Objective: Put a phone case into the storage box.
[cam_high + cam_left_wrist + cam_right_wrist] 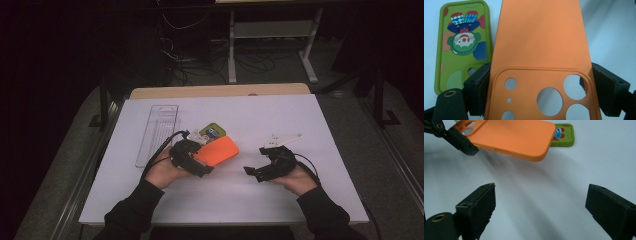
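- Left gripper point(200, 162) clamped on orange phone case point(216, 150) at its camera end, jaws on both side edges; case lifted off table w/ shadow under it.
- Case: plain matte orange, round camera cutouts, no writing or logo readable.
- Green phone case point(461, 42) w/ clown picture lies flat just beyond, partly under orange one.
- Right gripper point(255, 172) jaws spread wide, empty, over bare white table point(310, 125); lots of room around it.
- Clear tray point(157, 132) left of cases, apart.
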